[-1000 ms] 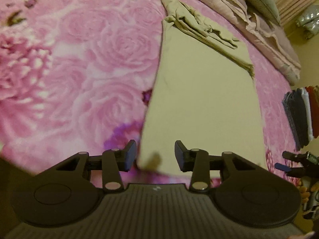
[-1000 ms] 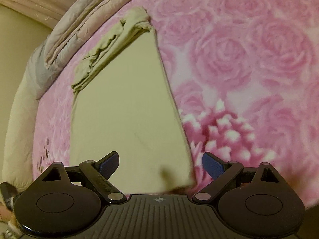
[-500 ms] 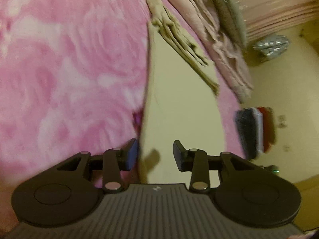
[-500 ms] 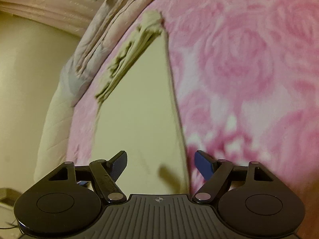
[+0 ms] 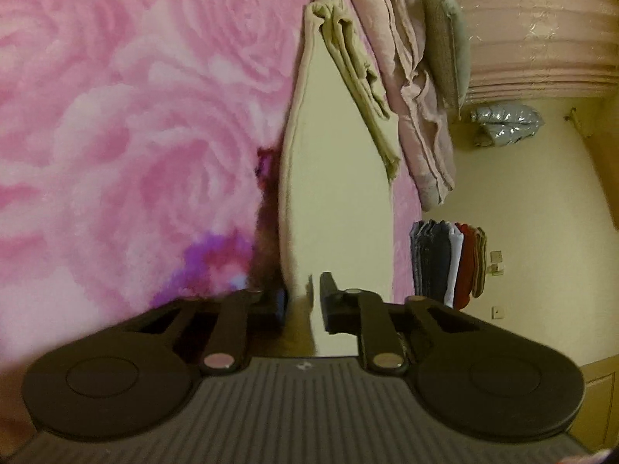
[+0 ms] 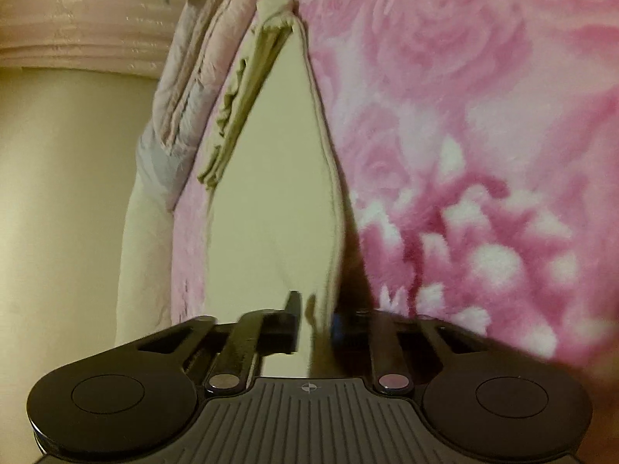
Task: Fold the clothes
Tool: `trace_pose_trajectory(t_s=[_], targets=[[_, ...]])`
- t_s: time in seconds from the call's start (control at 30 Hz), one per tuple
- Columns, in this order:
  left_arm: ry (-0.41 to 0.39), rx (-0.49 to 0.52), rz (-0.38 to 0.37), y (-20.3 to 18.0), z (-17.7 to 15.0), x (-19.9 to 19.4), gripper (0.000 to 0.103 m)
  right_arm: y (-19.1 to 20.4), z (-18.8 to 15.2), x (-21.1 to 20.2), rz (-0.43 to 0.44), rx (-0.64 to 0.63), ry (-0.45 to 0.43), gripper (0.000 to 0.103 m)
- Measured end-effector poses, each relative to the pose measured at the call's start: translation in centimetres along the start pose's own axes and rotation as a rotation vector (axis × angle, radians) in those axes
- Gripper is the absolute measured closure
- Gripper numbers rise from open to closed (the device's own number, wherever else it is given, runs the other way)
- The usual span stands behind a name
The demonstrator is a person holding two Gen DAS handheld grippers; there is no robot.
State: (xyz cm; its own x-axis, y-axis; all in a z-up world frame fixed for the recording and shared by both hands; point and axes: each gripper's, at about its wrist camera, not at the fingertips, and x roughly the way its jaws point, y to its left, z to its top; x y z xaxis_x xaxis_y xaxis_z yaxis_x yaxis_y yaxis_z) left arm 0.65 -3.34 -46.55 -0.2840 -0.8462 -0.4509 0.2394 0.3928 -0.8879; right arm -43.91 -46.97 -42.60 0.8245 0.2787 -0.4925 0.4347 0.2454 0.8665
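A pale yellow-green garment (image 5: 336, 178) lies flat on the pink rose-patterned blanket (image 5: 127, 123), with its far end bunched into folds (image 5: 348, 58). My left gripper (image 5: 303, 301) sits low at the garment's near left corner, jaws narrowed around the cloth edge. The same garment shows in the right wrist view (image 6: 278, 178). My right gripper (image 6: 315, 321) is at the near right corner, jaws narrowed around that edge, which is lifted slightly off the blanket.
A folded pink quilt (image 5: 410, 89) and a grey-green pillow (image 5: 445, 31) lie beyond the garment. A stack of folded clothes (image 5: 448, 263) stands off the bed's edge to the right. The pale wall and floor (image 6: 69, 193) show past the bed.
Both grippers dropped low to the garment's near corners and their jaws narrowed onto the cloth edge. The right jaws were wide open a second ago.
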Motion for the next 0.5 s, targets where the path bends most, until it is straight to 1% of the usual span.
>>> trace_pose_trajectory(t_s=[0.03,0.07,0.1,0.2,0.3,0.4,0.5], targets=[[0.002,0.01,0.005,0.0,-0.2,-0.1,0.094,0.0,-0.1,-0.1,0.004,-0.006,0.005,0.087],[0.004,0.02,0.01,0.0,-0.5,-0.2,0.098,0.0,-0.3,-0.2,0.0,-0.012,0.007,0.096],[-0.002,0.032,0.017,0.1,-0.7,-0.4,0.099,-0.1,-0.6,-0.2,-0.013,-0.021,0.002,0.1],[-0.043,0.084,0.048,-0.7,-1.2,-0.8,0.101,0.1,-1.5,-0.5,-0.035,-0.041,-0.044,0.101],[-0.077,0.15,0.072,-2.1,-1.7,-1.7,0.101,1.3,-2.5,-1.2,-0.057,-0.069,-0.086,0.101],[-0.126,0.181,0.051,-3.3,-2.2,-3.6,0.101,2.5,-3.9,-2.6,-0.03,-0.084,-0.12,0.101],[-0.163,0.192,0.036,-3.6,-3.2,-5.8,0.101,3.0,-6.6,-3.8,-0.012,-0.08,-0.127,0.101]])
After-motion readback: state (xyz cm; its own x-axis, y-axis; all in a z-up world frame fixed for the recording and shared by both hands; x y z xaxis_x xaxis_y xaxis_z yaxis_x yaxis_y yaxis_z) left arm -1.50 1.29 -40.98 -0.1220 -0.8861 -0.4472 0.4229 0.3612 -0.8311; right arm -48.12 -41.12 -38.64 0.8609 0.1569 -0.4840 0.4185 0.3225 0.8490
